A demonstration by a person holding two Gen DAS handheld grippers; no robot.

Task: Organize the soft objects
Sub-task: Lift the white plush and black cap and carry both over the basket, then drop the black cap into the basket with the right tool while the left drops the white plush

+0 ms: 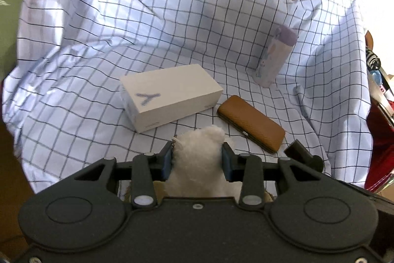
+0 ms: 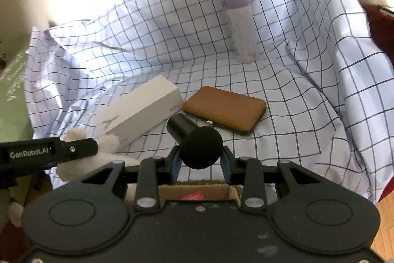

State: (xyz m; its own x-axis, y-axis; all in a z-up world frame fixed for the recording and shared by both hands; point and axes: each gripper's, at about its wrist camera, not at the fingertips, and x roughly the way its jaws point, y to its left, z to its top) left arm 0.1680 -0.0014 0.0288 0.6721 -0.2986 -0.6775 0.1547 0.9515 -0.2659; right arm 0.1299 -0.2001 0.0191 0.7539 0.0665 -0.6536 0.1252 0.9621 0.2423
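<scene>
Now | left hand-held gripper (image 1: pixel 197 159) clamps white plush toy (image 1: pixel 197 164) | right hand-held gripper (image 2: pixel 200 159) clamps black foam-tipped cylinder (image 2: pixel 197 144)

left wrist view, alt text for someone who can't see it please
The left gripper grips a white plush toy above a blue checked cloth. On the cloth lie a white box, a brown case and a bottle.

On the checked cloth (image 1: pixel 98 24), the box (image 1: pixel 170 95) lies left of the flat case (image 1: pixel 251 122), with the bottle (image 1: pixel 275 56) standing behind them to the right.
</scene>
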